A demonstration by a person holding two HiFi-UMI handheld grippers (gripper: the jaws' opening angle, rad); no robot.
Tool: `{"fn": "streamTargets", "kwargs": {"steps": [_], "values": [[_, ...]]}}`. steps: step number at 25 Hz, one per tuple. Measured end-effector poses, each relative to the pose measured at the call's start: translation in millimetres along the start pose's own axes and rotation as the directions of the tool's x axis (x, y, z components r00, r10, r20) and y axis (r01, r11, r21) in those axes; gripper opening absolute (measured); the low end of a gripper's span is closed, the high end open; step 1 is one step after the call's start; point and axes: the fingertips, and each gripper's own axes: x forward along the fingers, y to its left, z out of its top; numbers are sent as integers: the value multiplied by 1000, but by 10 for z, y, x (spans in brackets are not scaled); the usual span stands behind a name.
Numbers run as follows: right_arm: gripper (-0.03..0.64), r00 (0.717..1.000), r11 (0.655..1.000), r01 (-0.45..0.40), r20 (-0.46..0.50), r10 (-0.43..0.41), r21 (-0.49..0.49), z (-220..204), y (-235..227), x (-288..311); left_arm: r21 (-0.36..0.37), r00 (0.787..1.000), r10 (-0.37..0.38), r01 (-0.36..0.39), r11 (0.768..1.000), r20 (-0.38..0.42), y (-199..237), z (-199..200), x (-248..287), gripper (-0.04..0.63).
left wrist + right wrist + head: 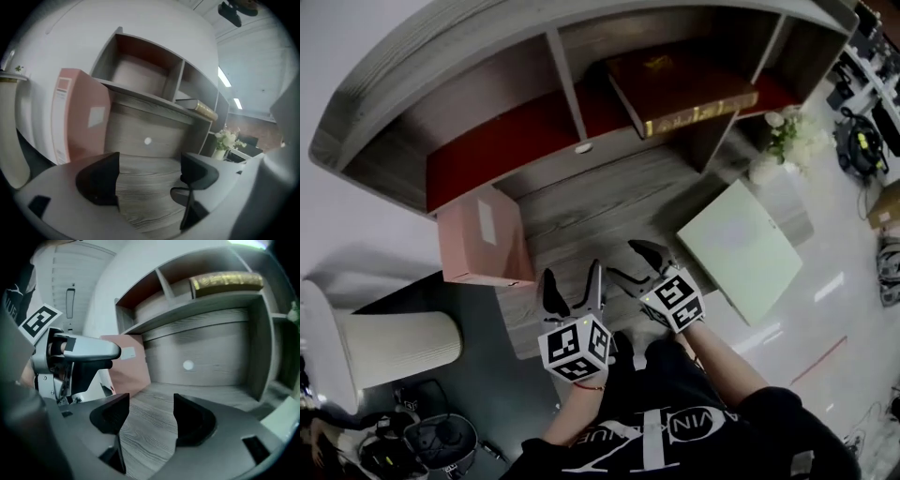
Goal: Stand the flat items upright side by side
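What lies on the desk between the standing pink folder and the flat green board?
In the head view only bare desk lies between pink folder and green board; left gripper and right gripper hover there, empty.

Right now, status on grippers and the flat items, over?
Left gripper and right gripper open, empty. Pink binder upright, desk left; green folder flat, desk right; book flat on shelf. Nothing blocking.

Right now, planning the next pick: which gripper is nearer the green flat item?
Right. The right gripper is left of the green flat item; the left gripper is farther left.
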Motion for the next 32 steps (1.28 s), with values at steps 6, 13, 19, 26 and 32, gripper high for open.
{"fn": "streamTargets", "kwargs": {"steps": [6,13,19,26,32], "values": [[299,979,975,202,-10,-202,92,-358,-457,-757,25,967,-223,228,973,-123,-758,-352,344,394],[299,915,899,402,-33,-403,174,-750,-852,-1678,86,845,-460,498,863,-272,-1590,-864,582,394],[305,834,799,548,-85,-545,248,-1123,-1054,-2392,89,737,-568,635,767,-368,-1951,-1261,806,394],[351,737,689,672,-147,-660,273,-1516,-1048,-2975,102,570,-655,787,608,-496,-2227,-1597,999,394],[387,691,628,718,-203,-693,300,-1822,-980,-3246,43,502,-697,825,563,-512,-2302,-1737,1169,399]]}}
